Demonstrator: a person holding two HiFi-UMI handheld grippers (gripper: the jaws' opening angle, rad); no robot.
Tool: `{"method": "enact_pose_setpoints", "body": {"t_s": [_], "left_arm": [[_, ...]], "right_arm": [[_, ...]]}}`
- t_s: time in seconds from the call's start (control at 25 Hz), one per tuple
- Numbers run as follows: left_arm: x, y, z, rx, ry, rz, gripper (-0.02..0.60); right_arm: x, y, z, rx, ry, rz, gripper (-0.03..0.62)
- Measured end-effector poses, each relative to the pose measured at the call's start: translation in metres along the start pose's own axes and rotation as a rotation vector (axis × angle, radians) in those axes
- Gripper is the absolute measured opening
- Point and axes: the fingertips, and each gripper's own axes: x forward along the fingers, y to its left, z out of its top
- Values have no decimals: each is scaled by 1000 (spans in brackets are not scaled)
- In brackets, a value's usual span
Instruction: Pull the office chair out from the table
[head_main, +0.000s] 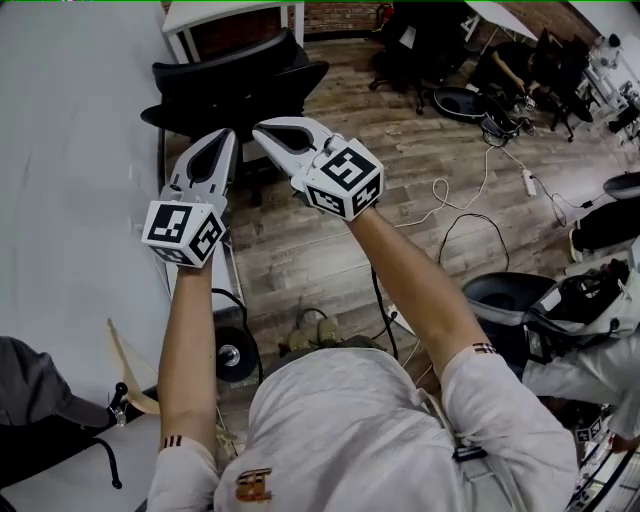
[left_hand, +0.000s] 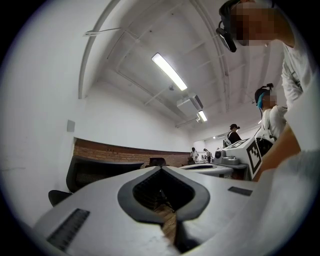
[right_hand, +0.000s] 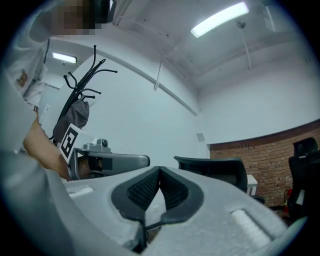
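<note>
The black office chair (head_main: 235, 85) stands on the wooden floor at the far end of the long white table (head_main: 70, 200). Its mesh backrest also shows as the chair (left_hand: 95, 172) in the left gripper view and the chair (right_hand: 215, 170) in the right gripper view. My left gripper (head_main: 225, 135) and right gripper (head_main: 262, 128) are held side by side in the air in front of the chair, apart from it. Both are shut with nothing between the jaws, which is plain on the left gripper (left_hand: 161, 169) and the right gripper (right_hand: 159, 170).
A small white desk (head_main: 230, 15) stands behind the chair. Cables (head_main: 470, 200) trail over the floor at right, near more black chairs (head_main: 540, 60) and a black bin (head_main: 505, 300). A person in white (head_main: 600, 350) is at the right edge. A coat rack (right_hand: 82, 80) stands behind me.
</note>
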Motion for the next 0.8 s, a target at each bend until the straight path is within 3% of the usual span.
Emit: {"method": "enact_pose_setpoints", "body": {"t_s": [0.8], "left_arm": [[6, -17, -8, -7, 5, -25, 0]], "right_arm": [[-10, 4, -1, -19, 15, 7, 1]]}}
